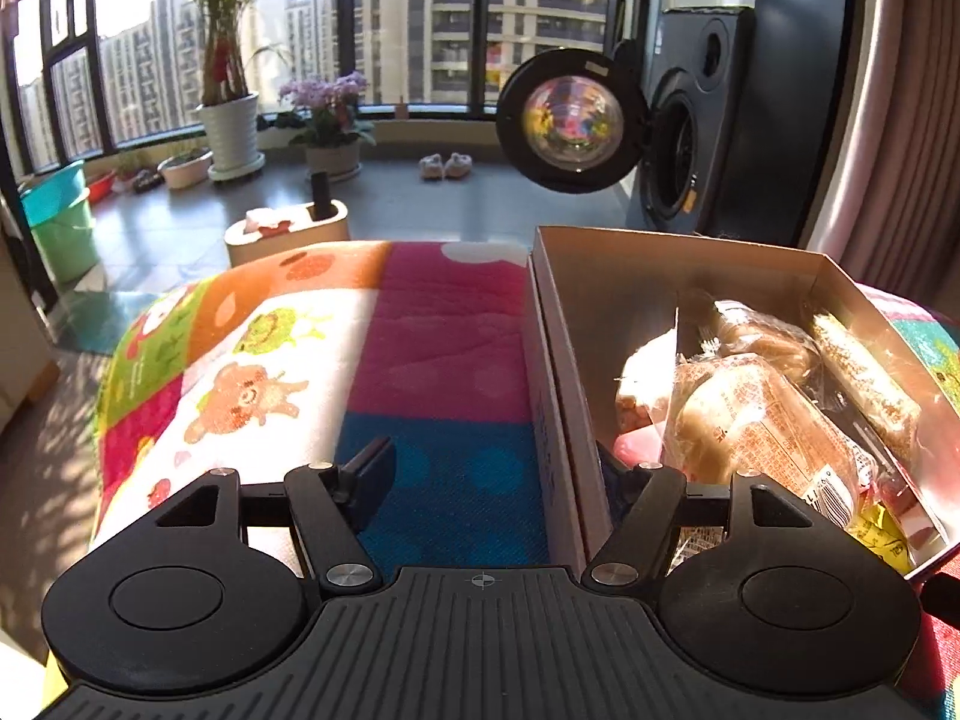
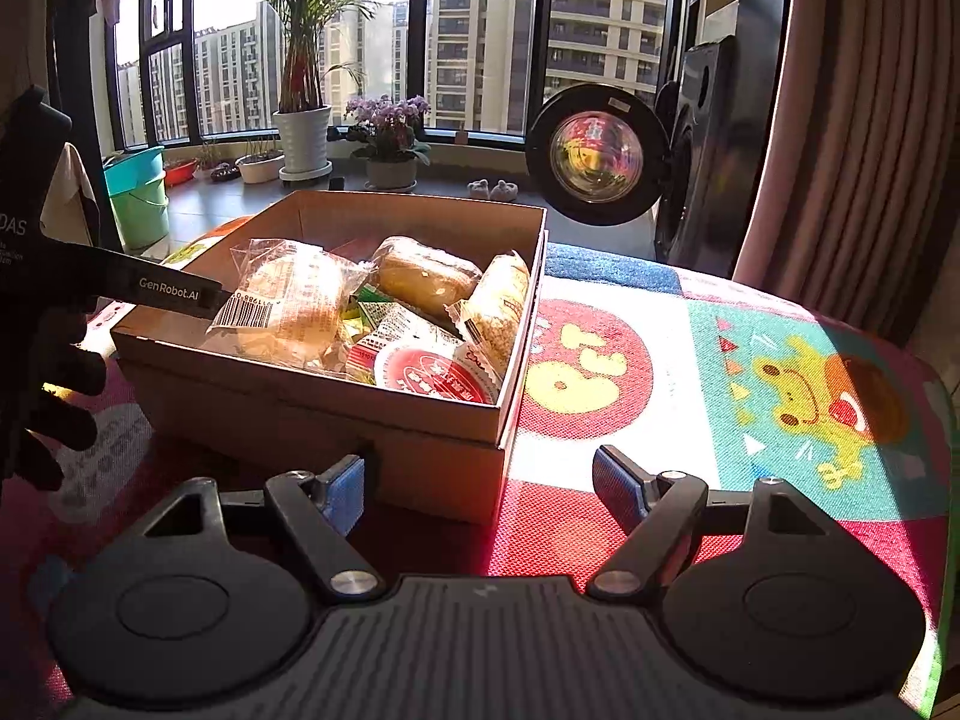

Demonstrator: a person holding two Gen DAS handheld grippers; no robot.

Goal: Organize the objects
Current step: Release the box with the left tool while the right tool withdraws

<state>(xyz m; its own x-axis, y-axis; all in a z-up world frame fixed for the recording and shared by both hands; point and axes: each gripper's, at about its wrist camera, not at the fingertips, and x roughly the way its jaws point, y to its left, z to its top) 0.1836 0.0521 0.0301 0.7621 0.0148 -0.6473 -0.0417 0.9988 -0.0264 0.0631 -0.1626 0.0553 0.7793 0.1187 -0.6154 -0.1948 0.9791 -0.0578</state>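
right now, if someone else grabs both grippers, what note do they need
Left gripper: open, empty, straddling the left wall of the cardboard box.
Right gripper: open, empty, at the box's near right corner.
Things: wrapped bread rolls and a red-labelled snack packet lie loose in the box, which sits on the colourful cartoon blanket.
Done: snacks are in the box.
Left: cannot tell what else needs sorting; nothing loose shows on the blanket.
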